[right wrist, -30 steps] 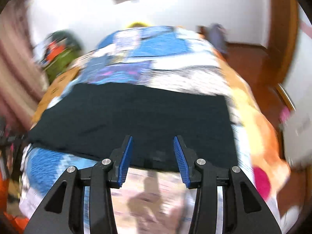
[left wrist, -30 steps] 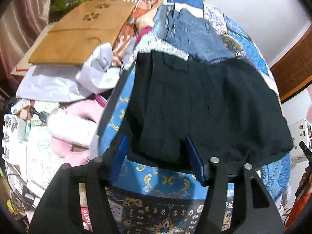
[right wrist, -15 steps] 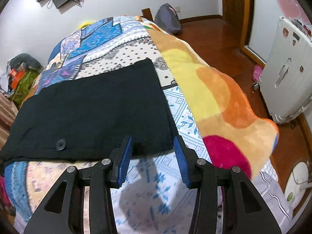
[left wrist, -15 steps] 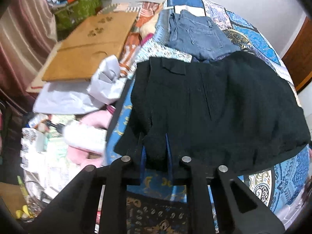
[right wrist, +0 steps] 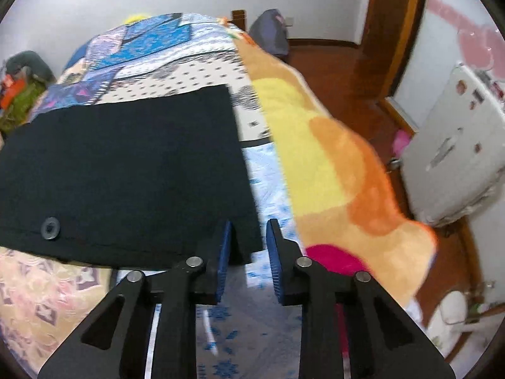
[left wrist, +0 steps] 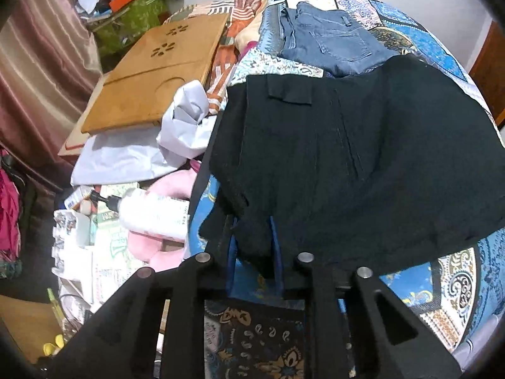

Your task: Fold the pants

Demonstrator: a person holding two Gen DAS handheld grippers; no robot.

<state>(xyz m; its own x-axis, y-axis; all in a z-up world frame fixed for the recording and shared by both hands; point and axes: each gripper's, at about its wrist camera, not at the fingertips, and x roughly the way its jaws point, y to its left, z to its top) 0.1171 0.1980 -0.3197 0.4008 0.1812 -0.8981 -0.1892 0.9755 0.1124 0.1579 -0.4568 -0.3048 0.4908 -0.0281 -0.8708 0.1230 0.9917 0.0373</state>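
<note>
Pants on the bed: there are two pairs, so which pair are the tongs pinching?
The black pants, nearest the camera; the left tongs have bunched their near corner. The blue jeans lie folded farther back, untouched.

Two pants: one black pair [left wrist: 347, 164], one folded jeans pair [left wrist: 328, 41]

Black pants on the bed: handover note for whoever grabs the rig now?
Left gripper: clamped on a bunched near corner of the black pants; its jaws have just eased open slightly.
Right gripper: jaws have just been closing around the pants' other near corner; a gap still shows at one pad.
Pants lie spread flat on the patterned bedspread, folded jeans beyond.
Done: both corners reached.
Left: confirm the right grip, lift, fold over.
</note>
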